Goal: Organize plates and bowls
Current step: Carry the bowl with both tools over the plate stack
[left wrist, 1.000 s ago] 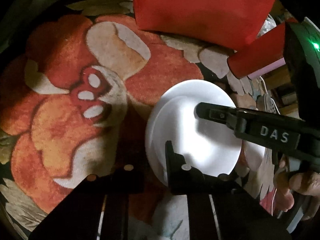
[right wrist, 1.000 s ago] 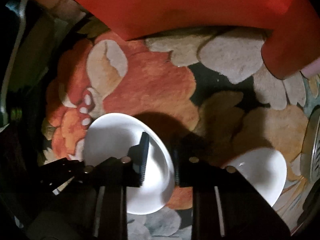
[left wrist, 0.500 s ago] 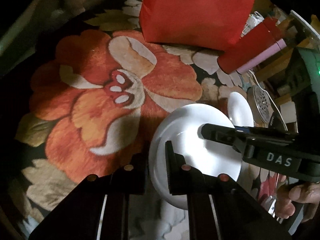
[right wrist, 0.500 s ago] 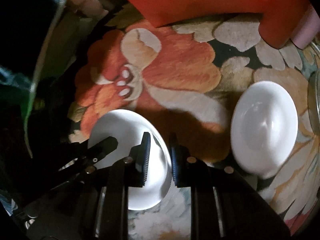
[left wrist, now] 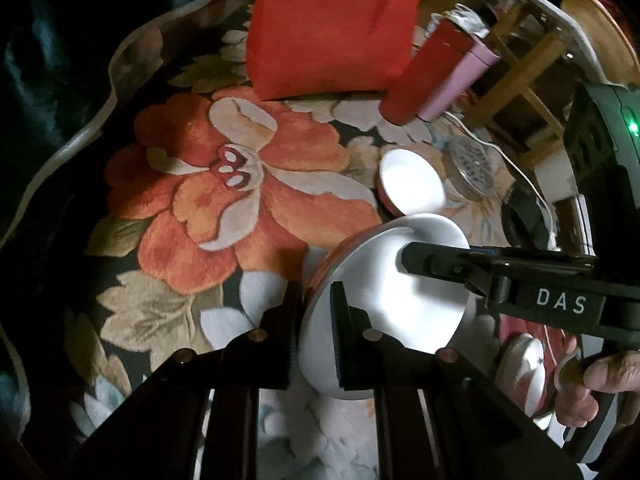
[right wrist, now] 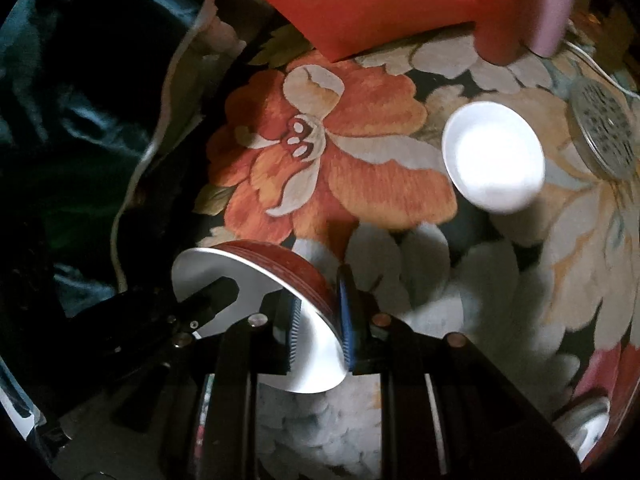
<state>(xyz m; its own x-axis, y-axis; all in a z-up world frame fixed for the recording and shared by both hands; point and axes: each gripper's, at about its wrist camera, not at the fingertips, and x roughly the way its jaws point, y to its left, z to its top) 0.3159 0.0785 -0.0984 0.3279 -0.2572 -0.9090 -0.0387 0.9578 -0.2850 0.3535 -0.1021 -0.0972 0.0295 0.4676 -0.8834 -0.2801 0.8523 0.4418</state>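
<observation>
Left gripper (left wrist: pixel 316 316) and right gripper (right wrist: pixel 318 320) each clamp opposite rims of one red-backed white bowl (left wrist: pixel 384 300), held tilted above the floral rug (left wrist: pixel 224 208); uneven pull risks slippage onto the second bowl (right wrist: pixel 494 156).

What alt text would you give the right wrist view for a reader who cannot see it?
Both grippers clamp opposite rims of a white bowl with a red-brown outside, the right gripper at the near rim and the left gripper reaching in from the left, above a floral rug. A second white bowl sits on the rug to the right.
</observation>
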